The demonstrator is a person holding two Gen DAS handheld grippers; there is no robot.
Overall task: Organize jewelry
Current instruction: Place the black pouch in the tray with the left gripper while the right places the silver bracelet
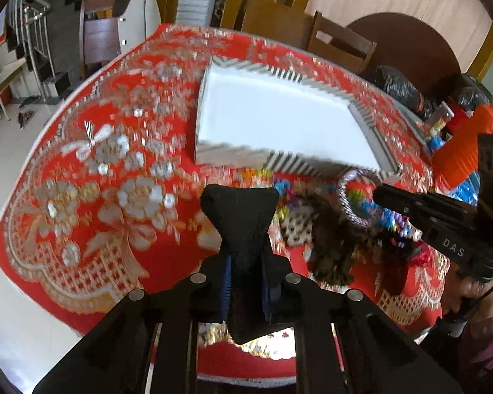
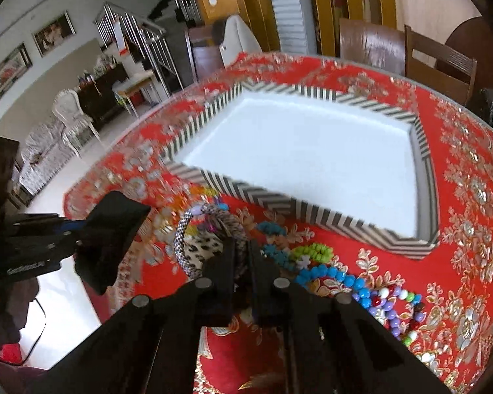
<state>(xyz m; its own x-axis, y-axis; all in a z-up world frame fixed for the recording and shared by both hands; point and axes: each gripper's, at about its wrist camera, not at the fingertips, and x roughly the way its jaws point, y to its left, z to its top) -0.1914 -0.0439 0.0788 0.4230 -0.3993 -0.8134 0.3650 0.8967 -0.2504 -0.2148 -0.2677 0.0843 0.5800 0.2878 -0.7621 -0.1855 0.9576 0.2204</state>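
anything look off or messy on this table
Yes: the striped tray is bare inside, while all the jewelry sits heaped on the red cloth in front of it: bead bracelets, a leopard-print piece. The right tool is shut on a woven bangle.

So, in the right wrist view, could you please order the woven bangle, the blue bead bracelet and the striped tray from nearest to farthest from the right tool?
1. Woven bangle: clamped in the right tool, looping out to its left.
2. Blue bead bracelet: on the red cloth, just right of the tool.
3. Striped tray: beyond the jewelry, up the table.
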